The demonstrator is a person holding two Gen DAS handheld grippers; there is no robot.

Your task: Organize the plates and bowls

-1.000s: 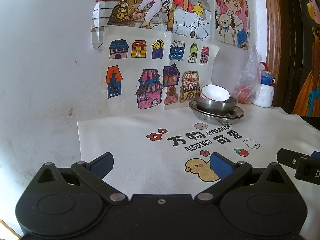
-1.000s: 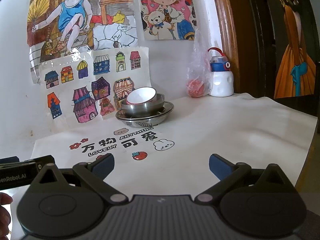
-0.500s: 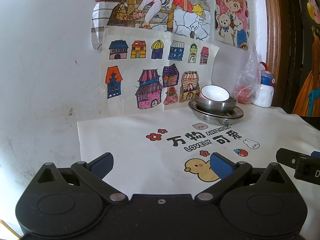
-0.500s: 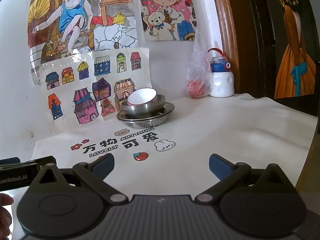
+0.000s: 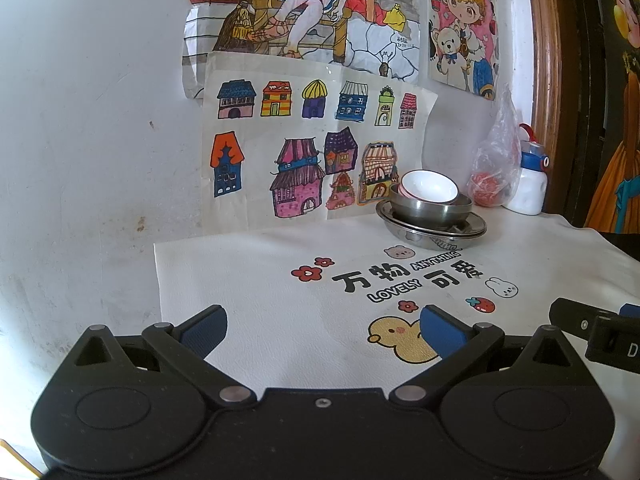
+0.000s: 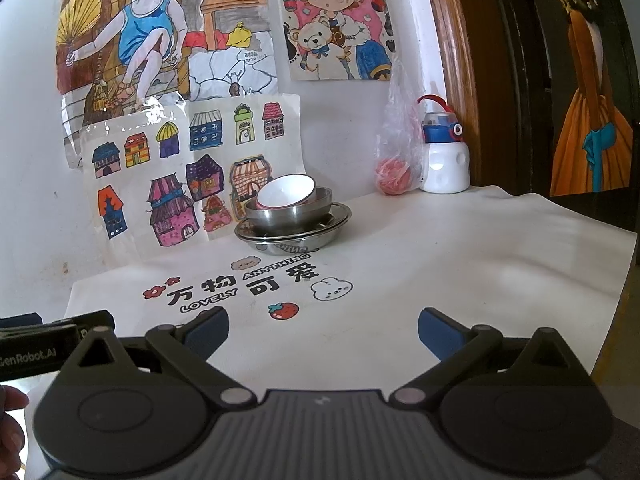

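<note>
Both grippers, left [image 5: 322, 330] and right [image 6: 322, 330], spread wide, empty, well short of stack. White bowl [image 6: 286, 192] atop steel bowl [image 6: 290, 216]: tilted, likely fragile, slippery; best pinched at rim.

I am in a family home, at a table set against a scuffed white wall [image 5: 100, 140]. Ahead of my gripper, hand-coloured children's drawings [image 6: 168, 52] are taped up, one a sheet of houses [image 5: 304, 152]. The white tablecloth [image 6: 460, 280] under me carries cartoon animals and the words "LOVELY ANYTHING". Farther ahead, stacked bowls [image 6: 292, 212] sit by the wall; to their right stand a child's water bottle [image 6: 446, 160] and a plastic bag [image 6: 398, 152]. A wooden door frame [image 6: 452, 60] rises at far right.
</note>
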